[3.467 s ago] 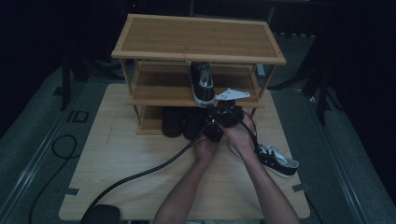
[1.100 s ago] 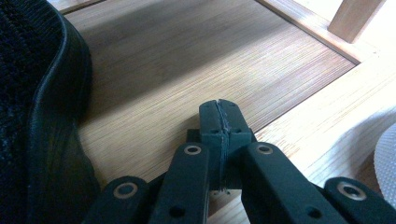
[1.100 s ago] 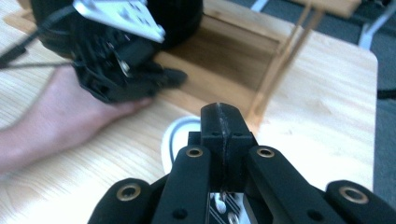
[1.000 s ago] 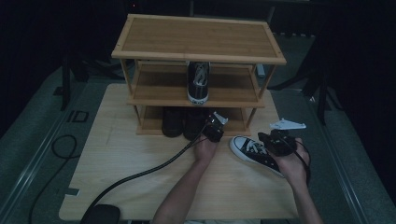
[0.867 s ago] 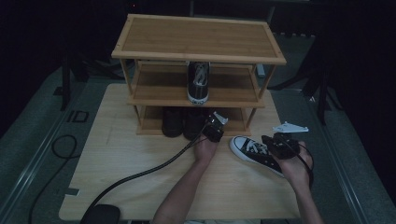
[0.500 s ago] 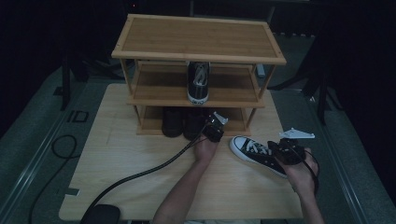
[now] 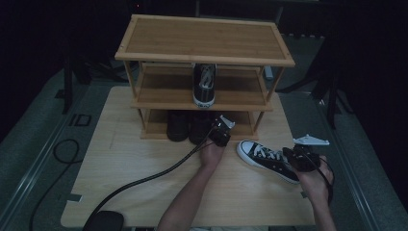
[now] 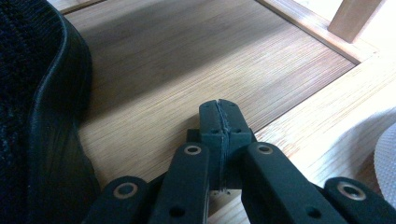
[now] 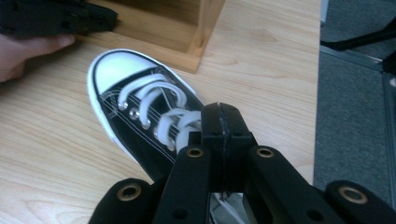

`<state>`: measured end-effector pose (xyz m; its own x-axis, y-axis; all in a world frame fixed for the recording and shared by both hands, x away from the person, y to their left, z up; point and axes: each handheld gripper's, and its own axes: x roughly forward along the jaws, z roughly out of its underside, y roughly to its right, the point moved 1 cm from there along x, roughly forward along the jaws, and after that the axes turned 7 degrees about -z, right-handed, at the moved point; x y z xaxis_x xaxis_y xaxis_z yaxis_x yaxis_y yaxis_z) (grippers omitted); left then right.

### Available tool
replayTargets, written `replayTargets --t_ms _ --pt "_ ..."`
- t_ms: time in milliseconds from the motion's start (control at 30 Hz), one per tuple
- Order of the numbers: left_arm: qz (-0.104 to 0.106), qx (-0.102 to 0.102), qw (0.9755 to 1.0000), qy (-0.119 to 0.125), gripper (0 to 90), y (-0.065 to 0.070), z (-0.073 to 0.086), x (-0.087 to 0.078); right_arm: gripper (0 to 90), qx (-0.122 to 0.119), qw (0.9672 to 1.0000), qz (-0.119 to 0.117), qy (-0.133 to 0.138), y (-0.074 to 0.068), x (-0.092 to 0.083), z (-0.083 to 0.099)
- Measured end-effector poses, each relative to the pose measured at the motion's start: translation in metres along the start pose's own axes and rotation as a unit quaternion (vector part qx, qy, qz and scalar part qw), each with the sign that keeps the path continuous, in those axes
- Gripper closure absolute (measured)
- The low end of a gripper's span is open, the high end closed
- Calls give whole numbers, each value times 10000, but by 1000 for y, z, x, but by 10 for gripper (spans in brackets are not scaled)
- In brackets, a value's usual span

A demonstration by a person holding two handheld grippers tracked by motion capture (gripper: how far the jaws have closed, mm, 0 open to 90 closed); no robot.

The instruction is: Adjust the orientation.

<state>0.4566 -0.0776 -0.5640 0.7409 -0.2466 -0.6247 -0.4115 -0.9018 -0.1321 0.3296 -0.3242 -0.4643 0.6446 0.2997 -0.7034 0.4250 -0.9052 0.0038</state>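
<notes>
A black-and-white sneaker [image 7: 263, 156] [image 9: 135, 109] lies on the wooden table [image 7: 134, 187], toe toward the rack. My right gripper [image 7: 294, 158] [image 9: 221, 112] hovers over its heel end, jaws shut with nothing seen between them. A three-shelf wooden shoe rack [image 7: 204, 41] stands at the back. A matching sneaker [image 7: 204, 84] sits on its middle shelf, toe outward. Two dark shoes [image 7: 186, 126] fill the bottom shelf. My left gripper [image 7: 219, 129] [image 8: 220, 108] rests at the front of that bottom shelf, shut and empty, beside a black shoe [image 8: 39, 116].
A thick black cable [image 7: 144, 180] trails from the left gripper across the table to the front edge. The other hand [image 9: 32, 49] lies near the sneaker's toe. Grey floor [image 9: 355, 102] begins past the table's right edge. Dark stands [image 7: 332, 86] rise right of the rack.
My right hand left the rack front, swung right and drifted down toward the near edge over the sneaker's heel. The left gripper and the sneaker stayed put.
</notes>
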Motion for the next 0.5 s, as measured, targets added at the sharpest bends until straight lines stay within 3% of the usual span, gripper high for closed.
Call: replayTargets --t_ms 200,500 --pt "0 -1 10000 3 899 0 0 0 900 39 9998 100 -172 4 4 9" --pt "-3 0 10000 3 899 0 0 0 900 80 9986 30 -513 4 14 26"
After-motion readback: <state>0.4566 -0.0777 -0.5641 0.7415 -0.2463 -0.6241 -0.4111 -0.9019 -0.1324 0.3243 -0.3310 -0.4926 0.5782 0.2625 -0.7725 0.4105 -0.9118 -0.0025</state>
